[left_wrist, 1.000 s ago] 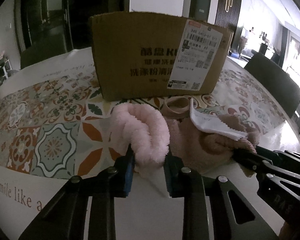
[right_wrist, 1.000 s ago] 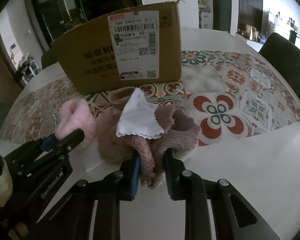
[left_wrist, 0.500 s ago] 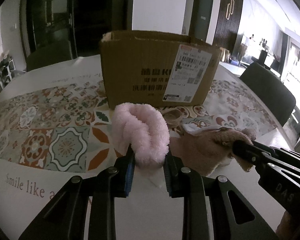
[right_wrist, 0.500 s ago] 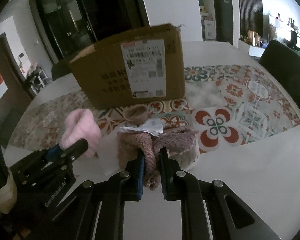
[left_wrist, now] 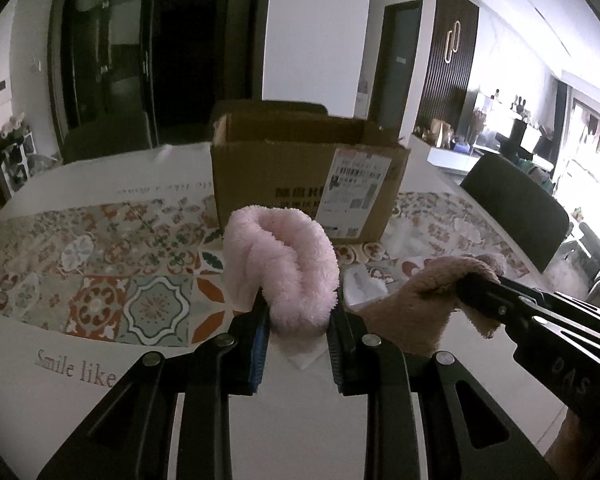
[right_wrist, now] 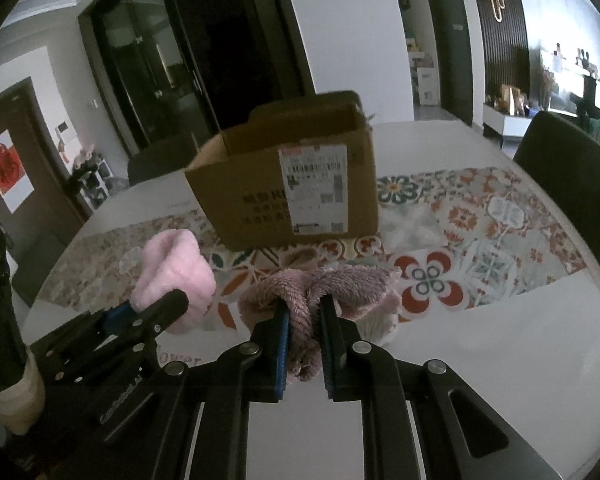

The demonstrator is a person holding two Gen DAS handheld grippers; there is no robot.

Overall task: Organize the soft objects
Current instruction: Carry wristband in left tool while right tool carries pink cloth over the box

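Note:
My left gripper (left_wrist: 300, 312) is shut on a light pink fluffy sock (left_wrist: 284, 264) and holds it above the table; the sock also shows in the right wrist view (right_wrist: 176, 276). My right gripper (right_wrist: 304, 320) is shut on a dusty mauve fluffy sock (right_wrist: 332, 284), lifted off the table, also seen in the left wrist view (left_wrist: 432, 292). An open cardboard box (left_wrist: 300, 176) with a white shipping label stands behind both socks, also in the right wrist view (right_wrist: 288, 192).
A patterned tile-print runner (left_wrist: 100, 264) covers the white table (right_wrist: 460, 360). A white paper (left_wrist: 364, 284) lies below the socks. A tan fabric ring (right_wrist: 304, 254) lies by the box. A dark chair (left_wrist: 516, 208) stands at the right.
Both grippers have risen with their socks, so the box's open top now shows. The white paper slid off the mauve sock and lies on the table.

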